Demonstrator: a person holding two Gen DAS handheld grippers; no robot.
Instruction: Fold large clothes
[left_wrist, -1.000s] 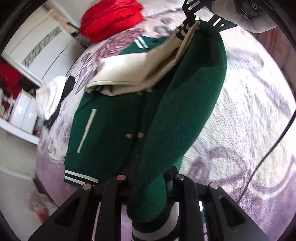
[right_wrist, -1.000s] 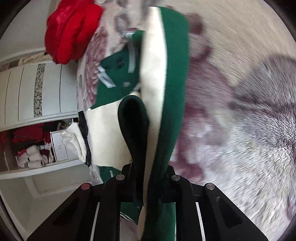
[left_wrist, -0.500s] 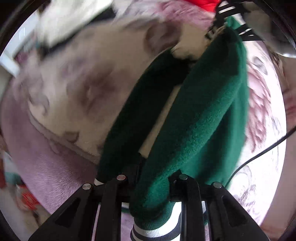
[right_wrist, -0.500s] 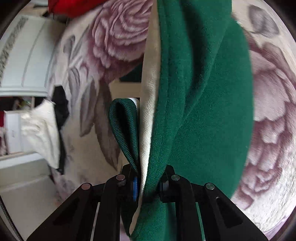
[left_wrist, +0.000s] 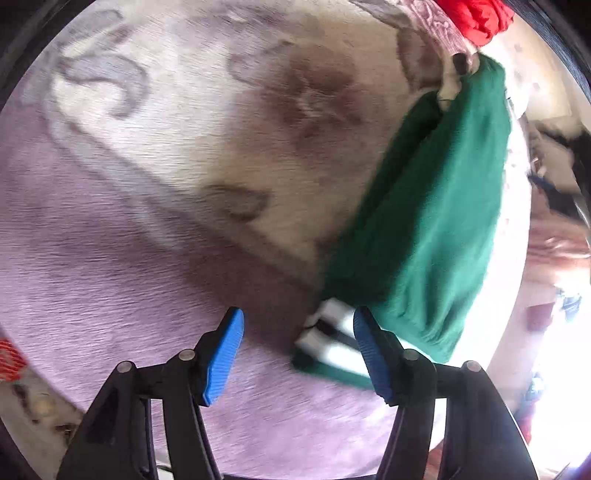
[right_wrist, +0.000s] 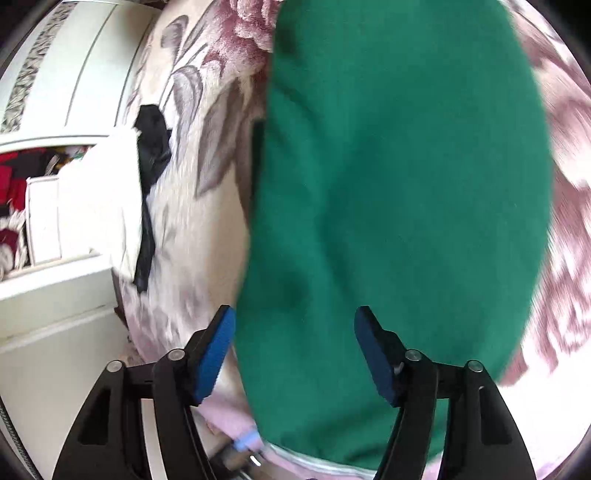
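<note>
The green jacket (right_wrist: 399, 206) lies folded on the flowered blanket (right_wrist: 207, 236) that covers the bed. In the right wrist view its plain green cloth fills the middle, running from the top of the picture down between the jaws. In the left wrist view the jacket (left_wrist: 436, 221) lies at the right as a long green fold, with its white-and-dark striped hem (left_wrist: 328, 339) at the near end, just inside the right-hand pad.

The right gripper (right_wrist: 295, 350) hangs over the jacket with its jaws released; they have just been opening. Green cloth shows between the blue pads (right_wrist: 214, 354), but neither pad presses on it.

The left gripper (left_wrist: 297, 354) has also let go, its jaws having just been opening. Mostly bare mauve blanket (left_wrist: 110, 266) lies between its pads (left_wrist: 223, 354), with the striped hem at one side, not gripped.

Further out, a red garment (left_wrist: 476, 18) lies at the far end of the bed in the left view. In the right view a white and black garment (right_wrist: 122, 192) lies at the bed's left edge, with a white wardrobe (right_wrist: 70, 70) and an open shelf (right_wrist: 22, 192) of clothes beyond it.
</note>
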